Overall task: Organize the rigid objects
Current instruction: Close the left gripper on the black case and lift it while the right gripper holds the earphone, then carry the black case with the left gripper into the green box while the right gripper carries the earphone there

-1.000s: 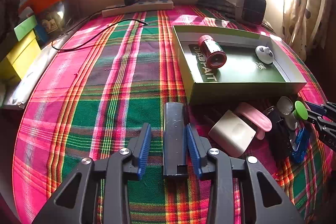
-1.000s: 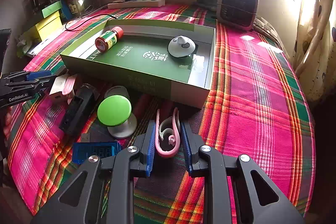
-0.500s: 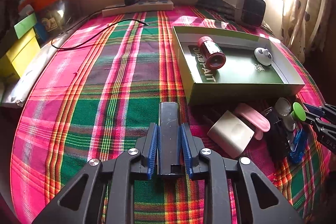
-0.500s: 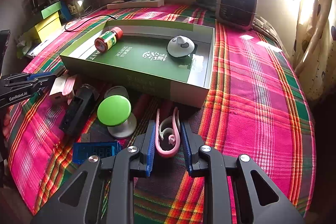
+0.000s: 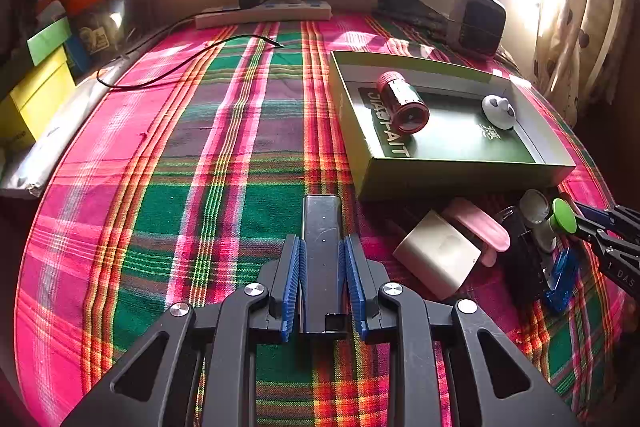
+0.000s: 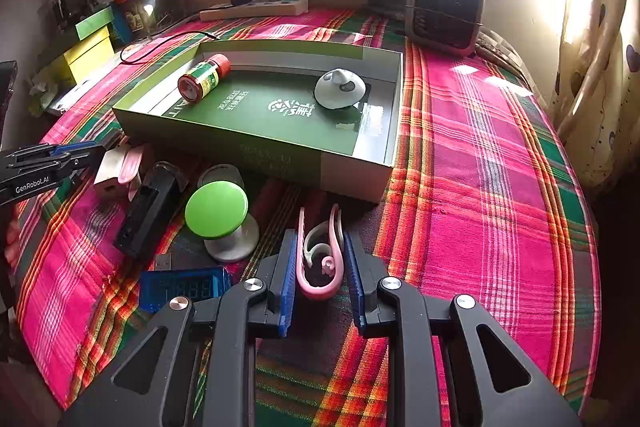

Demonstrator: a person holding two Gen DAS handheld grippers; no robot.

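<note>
Left gripper [image 5: 322, 281] just clamped shut on the dark bar [image 5: 322, 247]; only the right wrist view shows the right gripper [image 6: 320, 273] squeezing the pink clip [image 6: 320, 259], green box [image 6: 280, 155] at 12 o'clock.

Far ahead of me a power strip [image 5: 264, 14] lies along the wall; a heater [image 6: 444, 11] stands far right; yellow boxes [image 5: 36, 95] sit far left.

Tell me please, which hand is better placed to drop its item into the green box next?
Probably right. The right gripper holds the pink clip directly before the green box; the left gripper grips a dark bar off the box's near corner.
</note>
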